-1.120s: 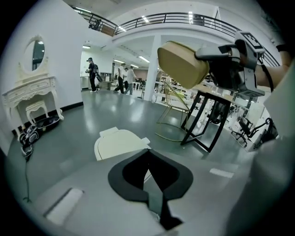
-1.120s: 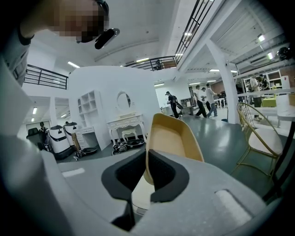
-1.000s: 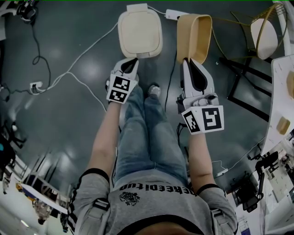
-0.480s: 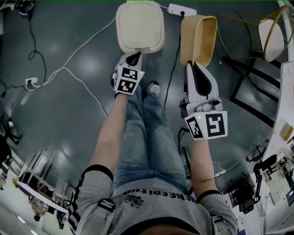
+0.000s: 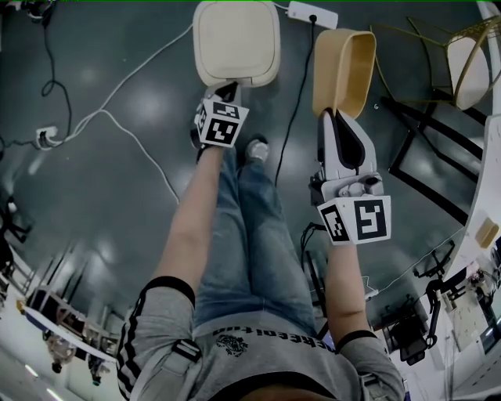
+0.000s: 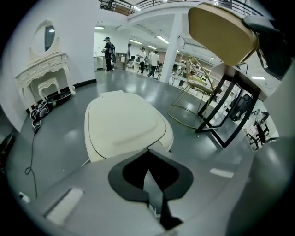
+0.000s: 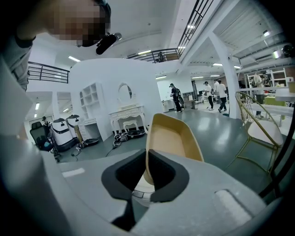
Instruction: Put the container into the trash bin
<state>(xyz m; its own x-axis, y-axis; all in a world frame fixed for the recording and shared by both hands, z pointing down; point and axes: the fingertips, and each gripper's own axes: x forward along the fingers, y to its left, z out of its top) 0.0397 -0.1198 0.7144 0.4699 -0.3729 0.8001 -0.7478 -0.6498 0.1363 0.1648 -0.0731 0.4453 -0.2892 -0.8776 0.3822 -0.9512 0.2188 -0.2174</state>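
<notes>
Head view shows a person standing on a grey floor [image 5: 117,172] and looking down past blue jeans [image 5: 250,235], with one hand-held gripper in each hand.

The right hand-held gripper [image 5: 335,116] is clamped on the container [image 5: 344,70], a tan, oblong tub. It is held off the floor by its near end wall and turned on edge, so the hollow faces toward the right. In the right gripper view, the two black jaws pinch that thin wall between them [image 7: 146,159], and the tub's pale inside [image 7: 173,138] rises beyond the jaws.

The trash bin [image 5: 236,43] stands on the floor just left of the container, a cream box with rounded corners and its lid down. The container is apart from it, level with the bin's right side and not above the lid.

The left hand-held gripper [image 5: 229,88] points at the near edge of the bin. In the left gripper view its jaws are together [image 6: 148,159] with nothing between them. The closed lid [image 6: 122,122] lies right beyond their tips, and whether they touch it cannot be told. The container also shows at the upper right of that view [image 6: 221,30].

A white power strip [image 5: 313,14] lies on the floor beyond the bin, and a white cable [image 5: 149,66] runs off to the left. A wire-framed chair [image 5: 470,59] stands well to the right of the container.
</notes>
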